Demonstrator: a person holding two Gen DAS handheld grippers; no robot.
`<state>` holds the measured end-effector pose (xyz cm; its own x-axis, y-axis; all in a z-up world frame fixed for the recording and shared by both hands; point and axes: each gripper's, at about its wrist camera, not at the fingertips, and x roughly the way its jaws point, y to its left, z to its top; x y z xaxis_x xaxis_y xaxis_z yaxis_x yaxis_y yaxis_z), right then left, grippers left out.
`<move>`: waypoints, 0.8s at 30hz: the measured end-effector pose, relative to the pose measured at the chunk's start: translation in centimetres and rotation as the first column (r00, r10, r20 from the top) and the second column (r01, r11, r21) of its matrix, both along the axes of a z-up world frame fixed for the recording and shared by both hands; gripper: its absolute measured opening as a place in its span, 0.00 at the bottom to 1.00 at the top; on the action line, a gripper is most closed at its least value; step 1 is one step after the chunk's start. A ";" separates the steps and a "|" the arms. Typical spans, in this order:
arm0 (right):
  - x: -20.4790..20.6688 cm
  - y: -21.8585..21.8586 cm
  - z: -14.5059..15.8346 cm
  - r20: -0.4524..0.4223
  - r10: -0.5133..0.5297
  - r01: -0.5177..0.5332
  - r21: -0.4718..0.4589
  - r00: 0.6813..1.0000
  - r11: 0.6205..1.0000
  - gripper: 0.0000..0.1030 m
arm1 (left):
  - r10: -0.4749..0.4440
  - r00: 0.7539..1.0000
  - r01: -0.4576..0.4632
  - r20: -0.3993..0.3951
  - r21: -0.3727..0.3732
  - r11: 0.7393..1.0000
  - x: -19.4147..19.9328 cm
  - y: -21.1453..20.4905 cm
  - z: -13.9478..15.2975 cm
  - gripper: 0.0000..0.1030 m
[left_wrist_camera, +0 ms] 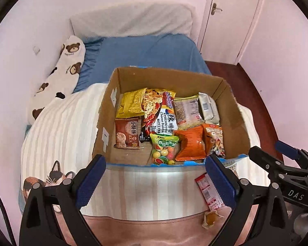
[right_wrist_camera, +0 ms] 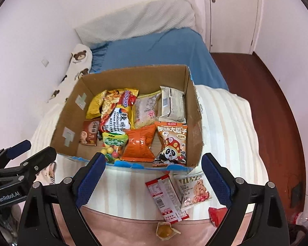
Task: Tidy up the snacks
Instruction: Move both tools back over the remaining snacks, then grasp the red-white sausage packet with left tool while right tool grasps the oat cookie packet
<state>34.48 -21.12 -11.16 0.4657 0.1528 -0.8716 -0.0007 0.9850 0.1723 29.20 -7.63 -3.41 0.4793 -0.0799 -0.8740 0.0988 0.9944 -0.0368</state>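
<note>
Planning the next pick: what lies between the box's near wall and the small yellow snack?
In the right wrist view, a red-and-white packet lies between the box and the yellow snack.

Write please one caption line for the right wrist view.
Open right gripper above a snack-filled cardboard box on a bed, three packets outside.

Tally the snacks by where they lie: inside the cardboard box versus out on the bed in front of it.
Inside the cardboard box: 8, among them the panda packet and candy-ball bag.
Out on the bed: 4, the red-and-white packet, beige noodle packet, small yellow sweet and a partly hidden red wrapper.
Total: 12.
</note>
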 end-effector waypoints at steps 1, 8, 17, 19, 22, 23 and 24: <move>-0.4 0.0 0.3 0.009 -0.001 0.001 0.003 1.000 1.000 0.94 | 0.000 1.000 0.000 0.009 0.000 1.000 -0.5 -0.1 0.4 0.96; -3.1 -1.9 1.1 0.037 -0.018 0.015 0.091 0.999 0.996 0.94 | 0.000 1.000 -0.001 -0.002 -0.032 0.999 -3.0 -1.3 0.4 0.96; -4.9 -8.2 -7.1 -0.157 -0.073 0.099 0.163 0.985 0.982 0.73 | -0.022 0.987 0.020 -0.157 -0.014 1.000 -3.3 -5.6 -7.8 0.96; -4.5 -9.0 -9.4 -0.200 -0.064 0.095 0.148 0.978 0.984 0.69 | -0.013 0.977 0.013 -0.213 -0.004 1.000 -3.0 -6.4 -10.3 0.96; -3.6 -9.7 -13.3 -0.243 -0.037 0.075 0.147 0.969 0.986 0.69 | 0.018 0.952 -0.018 -0.305 0.003 1.000 -2.6 -7.3 -14.0 0.96; -3.3 -9.6 -14.3 -0.254 -0.027 0.067 0.151 0.967 0.986 0.69 | 0.031 0.941 -0.029 -0.338 0.010 1.000 -2.4 -7.6 -15.3 0.96; -2.7 -9.5 -15.6 -0.270 -0.012 0.057 0.158 0.963 0.986 0.69 | 0.040 0.929 -0.037 -0.367 0.014 0.999 -2.2 -7.8 -16.4 0.96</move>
